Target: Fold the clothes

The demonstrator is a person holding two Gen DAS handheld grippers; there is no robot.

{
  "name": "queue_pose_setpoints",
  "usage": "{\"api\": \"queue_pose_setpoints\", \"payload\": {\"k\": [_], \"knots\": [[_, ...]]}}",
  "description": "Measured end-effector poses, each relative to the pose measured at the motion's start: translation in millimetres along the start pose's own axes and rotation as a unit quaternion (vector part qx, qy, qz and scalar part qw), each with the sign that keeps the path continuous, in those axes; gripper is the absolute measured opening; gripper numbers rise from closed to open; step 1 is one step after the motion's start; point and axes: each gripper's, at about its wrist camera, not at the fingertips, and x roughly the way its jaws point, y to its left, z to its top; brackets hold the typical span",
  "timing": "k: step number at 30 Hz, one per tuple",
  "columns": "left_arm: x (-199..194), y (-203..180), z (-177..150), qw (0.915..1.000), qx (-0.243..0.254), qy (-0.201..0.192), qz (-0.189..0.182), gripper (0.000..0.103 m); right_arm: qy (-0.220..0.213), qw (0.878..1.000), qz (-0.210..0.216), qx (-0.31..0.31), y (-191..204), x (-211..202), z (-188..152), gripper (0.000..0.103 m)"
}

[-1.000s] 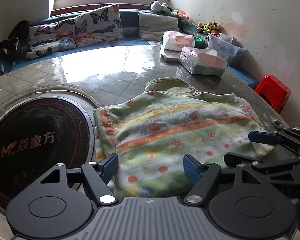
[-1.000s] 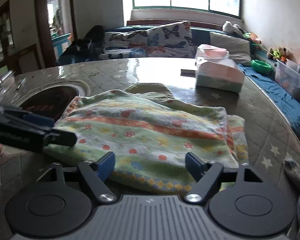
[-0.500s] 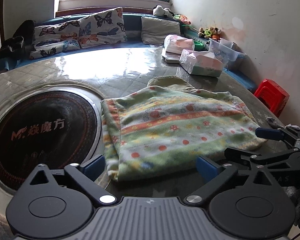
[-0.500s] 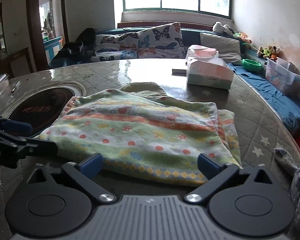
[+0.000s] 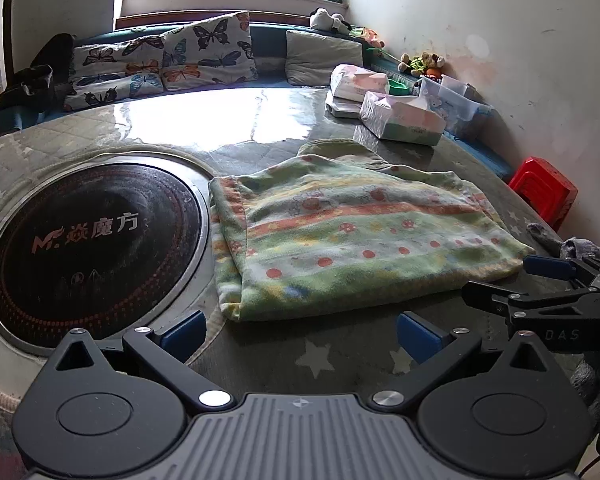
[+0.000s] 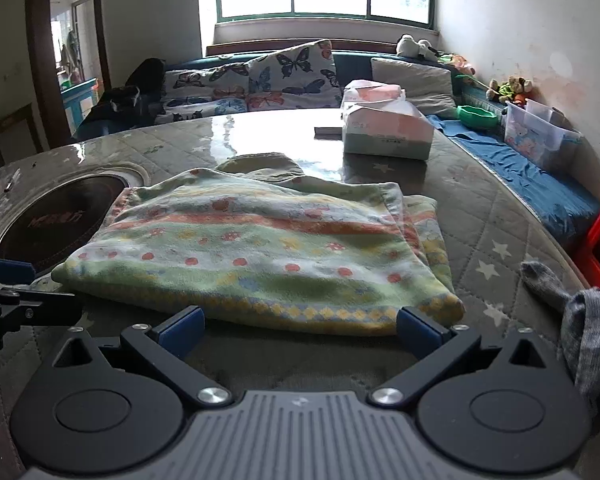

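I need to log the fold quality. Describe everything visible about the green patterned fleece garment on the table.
The green patterned fleece garment is soft, fuzzy fabric with pale green, white and orange stripes, red dots and a yellow-blue diamond border along its near hem. It lies folded in layers, fairly flat, on the quilted star-print table cover, beside the round black cooktop. An olive-coloured part pokes out at its far edge. Neither the left gripper nor the right gripper grips it; both are open, just short of its near edge.

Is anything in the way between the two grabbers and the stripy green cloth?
Nothing visible. The left gripper and right gripper are both open, with only bare table between them and the folded cloth.
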Motion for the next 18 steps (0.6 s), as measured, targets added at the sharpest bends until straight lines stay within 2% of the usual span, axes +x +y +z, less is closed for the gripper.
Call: {"api": "queue_pose_setpoints", "payload": {"k": [11,18], "knots": [[-6,-5,-6,0.9999,0.006,0.002,-0.011,0.103,-0.005,1.0,-0.02,0.021,1,-10,-13,0.103],[-11,-5,-10,0.9999,0.0,-0.003,-0.012,0.103,-0.009,0.999,-0.015,0.043,4,-15,-19,0.103]]}}
